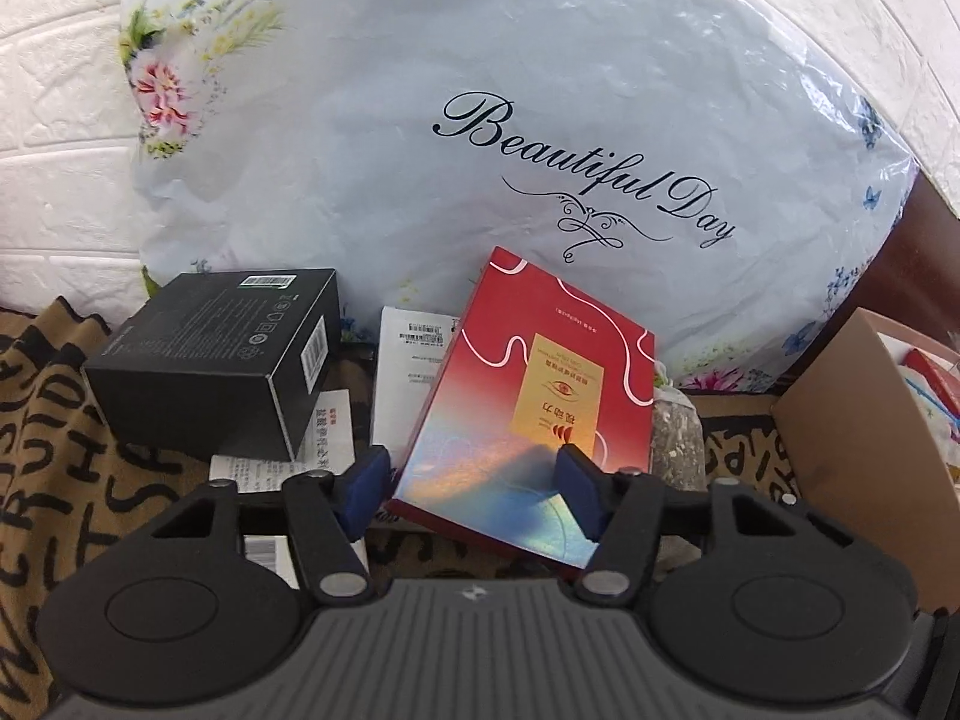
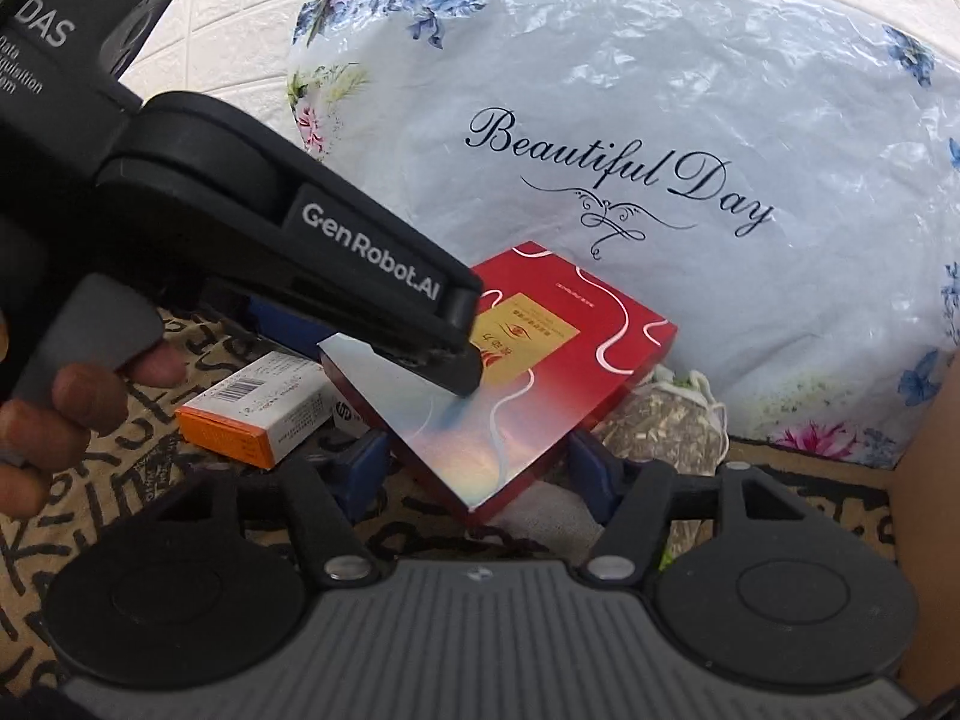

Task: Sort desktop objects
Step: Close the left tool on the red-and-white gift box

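Note:
A flat red box (image 1: 528, 402) with a gold label and a shiny rainbow lower part lies tilted, its far edge against a big white bag. My left gripper (image 1: 471, 489) is open, its blue pads on either side of the box's near corner, the right pad over the lid. In the right wrist view the left gripper's finger (image 2: 462, 348) rests on the box lid (image 2: 540, 384). My right gripper (image 2: 480, 468) is open, its pads astride the box's near corner.
A black box (image 1: 222, 360) and white papers (image 1: 408, 384) lie left of the red box. An orange and white carton (image 2: 258, 408) lies at left. A bag of dried herbs (image 2: 666, 426) is right. A cardboard box (image 1: 864, 456) stands far right. The "Beautiful Day" bag (image 1: 480, 150) fills the back.

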`<state>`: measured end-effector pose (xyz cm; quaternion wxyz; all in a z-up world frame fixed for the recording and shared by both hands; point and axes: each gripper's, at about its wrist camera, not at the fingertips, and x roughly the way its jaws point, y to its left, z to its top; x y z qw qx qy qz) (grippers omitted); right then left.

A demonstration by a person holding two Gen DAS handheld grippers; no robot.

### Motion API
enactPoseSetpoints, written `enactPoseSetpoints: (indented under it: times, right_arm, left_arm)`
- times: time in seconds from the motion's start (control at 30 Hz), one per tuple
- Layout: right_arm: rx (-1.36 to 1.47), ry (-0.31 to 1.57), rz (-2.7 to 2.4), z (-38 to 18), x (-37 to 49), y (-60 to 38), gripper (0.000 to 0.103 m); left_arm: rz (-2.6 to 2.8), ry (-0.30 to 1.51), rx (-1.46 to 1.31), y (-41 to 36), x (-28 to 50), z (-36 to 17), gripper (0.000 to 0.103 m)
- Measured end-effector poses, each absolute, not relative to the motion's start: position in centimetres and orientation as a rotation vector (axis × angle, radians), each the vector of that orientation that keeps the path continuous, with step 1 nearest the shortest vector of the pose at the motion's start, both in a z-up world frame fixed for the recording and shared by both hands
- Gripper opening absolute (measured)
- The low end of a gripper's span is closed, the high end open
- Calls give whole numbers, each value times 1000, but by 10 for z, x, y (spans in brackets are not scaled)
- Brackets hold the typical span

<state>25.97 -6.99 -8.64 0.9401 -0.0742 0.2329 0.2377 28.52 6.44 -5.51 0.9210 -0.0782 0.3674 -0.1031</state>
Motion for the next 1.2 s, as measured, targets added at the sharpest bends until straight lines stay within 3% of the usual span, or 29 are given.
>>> enactPoseSetpoints:
  times: [0.23,0.3,0.37,0.47,0.53,0.63,0.7,0.73,0.77,0.83,0.87,0.9,1.2]
  right_arm:
    - [-152,513,530,-79,237,-81,57]
    - [-168,511,554,-77,222,-88,57]
    - [-171,511,575,-73,205,-98,57]
    - [-130,543,698,-67,175,-111,51]
    - [-211,520,717,-66,148,-110,51]
    - [-370,467,708,-66,114,-112,51]
    - [-381,464,700,-65,106,-122,53]
    - [-379,468,679,-64,106,-127,54]
    - [-373,477,655,-63,109,-131,60]
    - [-344,499,615,-62,116,-138,75]
    - [-327,502,599,-62,119,-142,85]
    - [-311,500,586,-63,121,-144,87]
    - [-273,591,558,-86,152,-133,93]
  left_arm:
    - [-196,758,-154,59,242,-56,54]
    - [-204,763,-172,56,223,-58,49]
    - [-237,774,-208,52,202,-64,34]
    - [-305,819,-262,37,172,-71,24]
    - [-305,808,-235,23,150,-74,24]
    - [-289,780,-254,18,126,-75,31]
    - [-255,755,-259,21,117,-72,43]
    - [-235,744,-262,23,114,-71,54]
    - [-216,733,-262,25,113,-70,63]
    - [-177,710,-259,31,113,-68,70]
    - [-162,706,-257,34,114,-68,71]
    - [-155,705,-259,37,117,-67,72]
    - [-82,649,-262,72,169,-60,72]
